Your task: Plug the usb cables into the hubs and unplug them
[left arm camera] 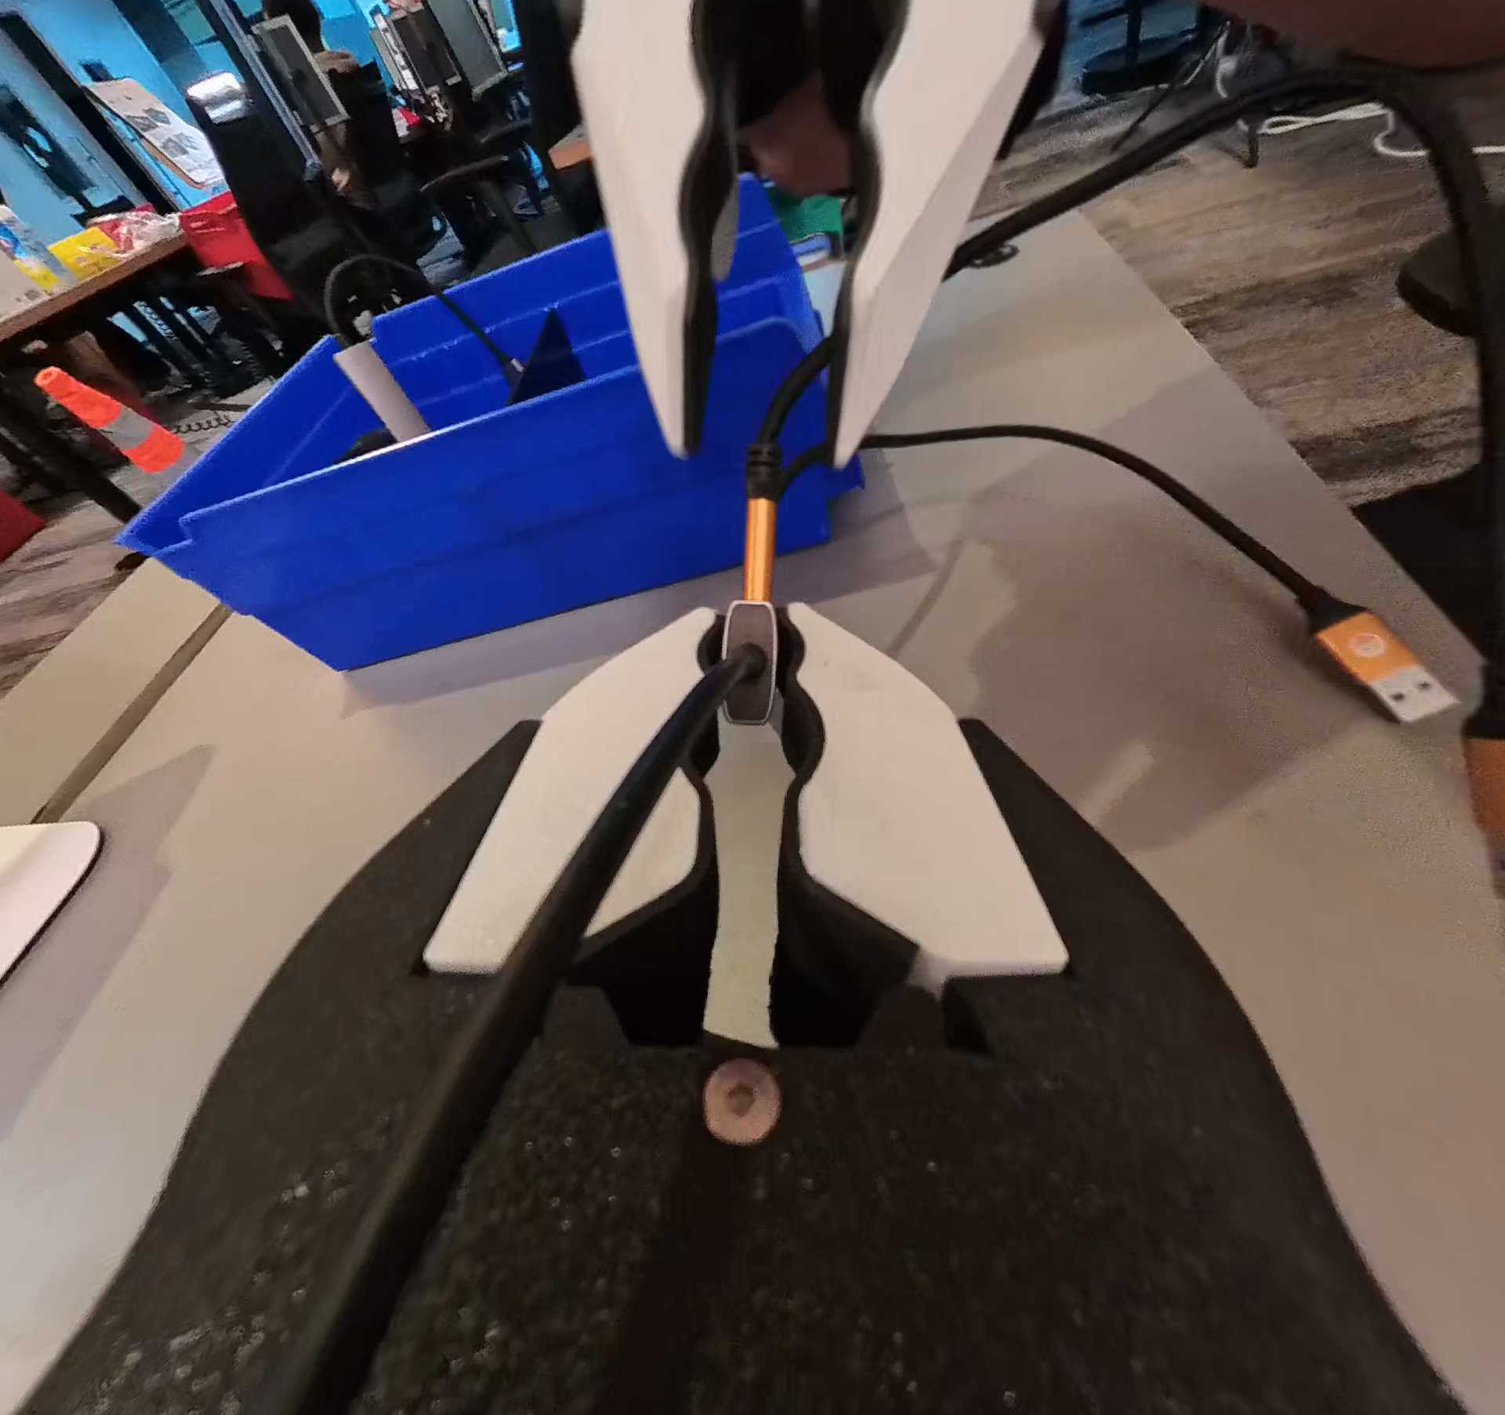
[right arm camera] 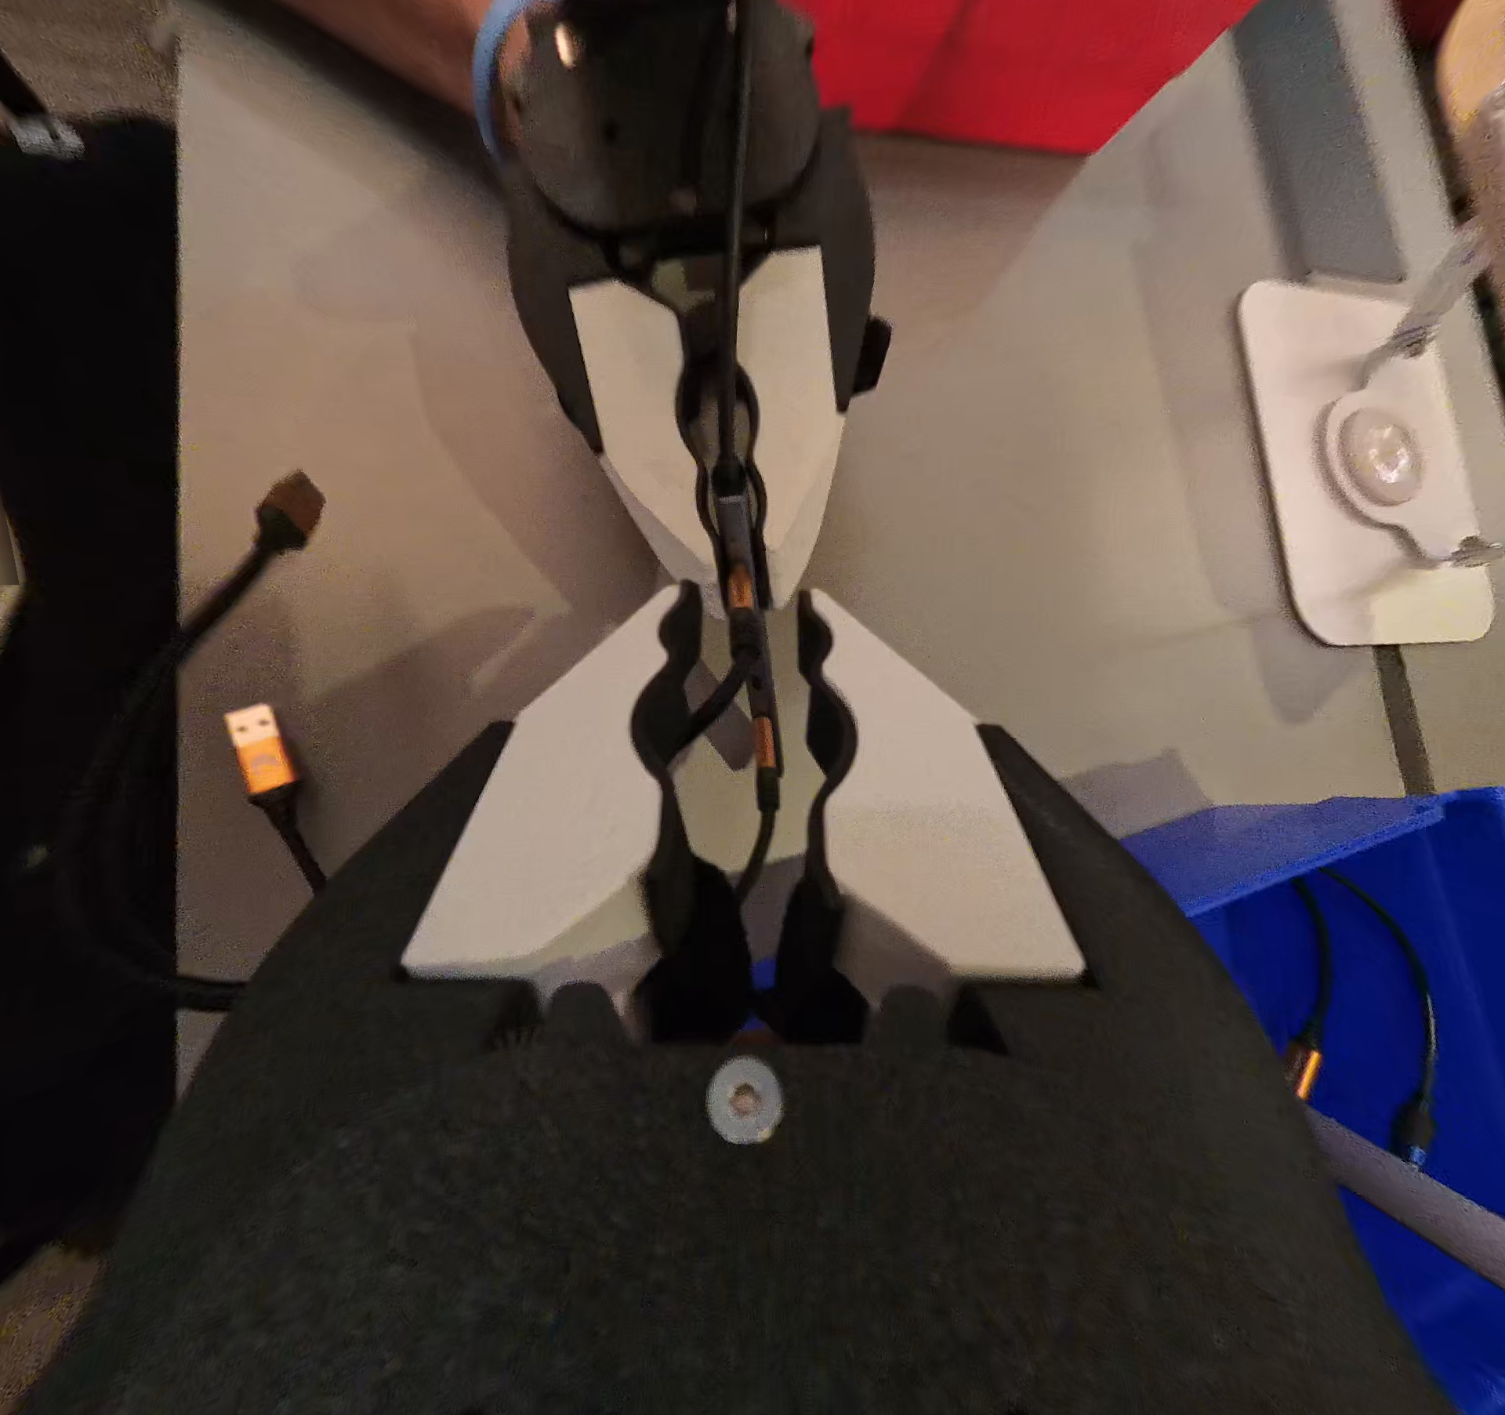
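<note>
I kept the left tool point(left arm camera: 751, 663) clamped on the grey hub point(left arm camera: 749, 667) so it couldn't slide, an orange-sleeved plug point(left arm camera: 759, 541) seated in its far end. My right tool point(right arm camera: 745, 618) stood open, straddling that cable just behind the plug without gripping. A spare orange plug point(left arm camera: 1384, 663) lay on the pale grey bench point(left arm camera: 1140, 887) beside a blue bin point(left arm camera: 456, 496); office desks stood behind.

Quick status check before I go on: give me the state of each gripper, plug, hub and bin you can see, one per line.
Left gripper: shut on the hub.
Hub: held on edge, orange plug seated in its far end.
Orange plug: plugged into the hub.
Right gripper: open, fingers either side of that plug's cable.
Loose plug: unplugged, lying on the table.
Blue bin: open, cables inside.
</note>
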Demonstrator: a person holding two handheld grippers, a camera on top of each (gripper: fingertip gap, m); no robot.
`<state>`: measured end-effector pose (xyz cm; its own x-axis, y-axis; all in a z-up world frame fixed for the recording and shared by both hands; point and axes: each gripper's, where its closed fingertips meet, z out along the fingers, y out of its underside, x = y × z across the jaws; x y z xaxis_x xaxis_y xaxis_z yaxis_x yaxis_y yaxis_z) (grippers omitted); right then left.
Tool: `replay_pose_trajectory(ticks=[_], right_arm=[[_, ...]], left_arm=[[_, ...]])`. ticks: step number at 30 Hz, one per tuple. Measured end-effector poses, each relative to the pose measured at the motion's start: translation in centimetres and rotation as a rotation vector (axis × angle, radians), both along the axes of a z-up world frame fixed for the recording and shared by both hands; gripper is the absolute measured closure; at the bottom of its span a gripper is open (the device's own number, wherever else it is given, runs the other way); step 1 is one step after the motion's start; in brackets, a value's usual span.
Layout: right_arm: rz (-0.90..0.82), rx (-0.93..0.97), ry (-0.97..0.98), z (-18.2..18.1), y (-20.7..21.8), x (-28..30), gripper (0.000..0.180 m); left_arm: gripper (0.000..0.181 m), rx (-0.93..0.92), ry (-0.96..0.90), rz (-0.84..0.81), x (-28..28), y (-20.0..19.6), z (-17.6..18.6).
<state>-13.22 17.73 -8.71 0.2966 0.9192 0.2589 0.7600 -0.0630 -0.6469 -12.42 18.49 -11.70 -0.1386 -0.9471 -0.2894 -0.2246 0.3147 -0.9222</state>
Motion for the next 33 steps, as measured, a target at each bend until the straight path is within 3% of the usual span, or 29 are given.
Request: replay_pose_trajectory(ticks=[3, 17, 23, 25, 28, 33], right_arm=[[0.046, 0.015, -0.095, -1.5, 0.1, -0.1, 0.174], [0.07, -0.004, -0.027, -2.4, 0.6, -1.0, 0.176], [0.035, 0.037, -0.027, -0.5, 0.2, -0.2, 0.171], [-0.058, 0.121, 0.082, 2.5, 1.3, 1.1, 0.167], [-0.23, 0.131, 0.456, 7.6, 1.9, 3.6, 0.162], [-0.53, 0.163, 0.758, 7.0, 2.2, 8.9, 0.154]], left_arm=[[0.17, 0.02, 0.02, -0.001, 0.0, -0.1, -0.2], [0.172, 0.069, 0.037, 0.037, -0.2, -0.1, -0.4], [0.17, 0.047, -0.007, 0.016, -0.1, -0.3, 0.7], [0.17, 0.025, 0.01, 0.043, -0.2, 0.4, 0.6], [0.171, -0.15, -0.064, 0.099, -0.6, 2.2, 2.1], [0.171, -0.493, -0.341, 0.057, -2.5, 3.9, 7.3]])
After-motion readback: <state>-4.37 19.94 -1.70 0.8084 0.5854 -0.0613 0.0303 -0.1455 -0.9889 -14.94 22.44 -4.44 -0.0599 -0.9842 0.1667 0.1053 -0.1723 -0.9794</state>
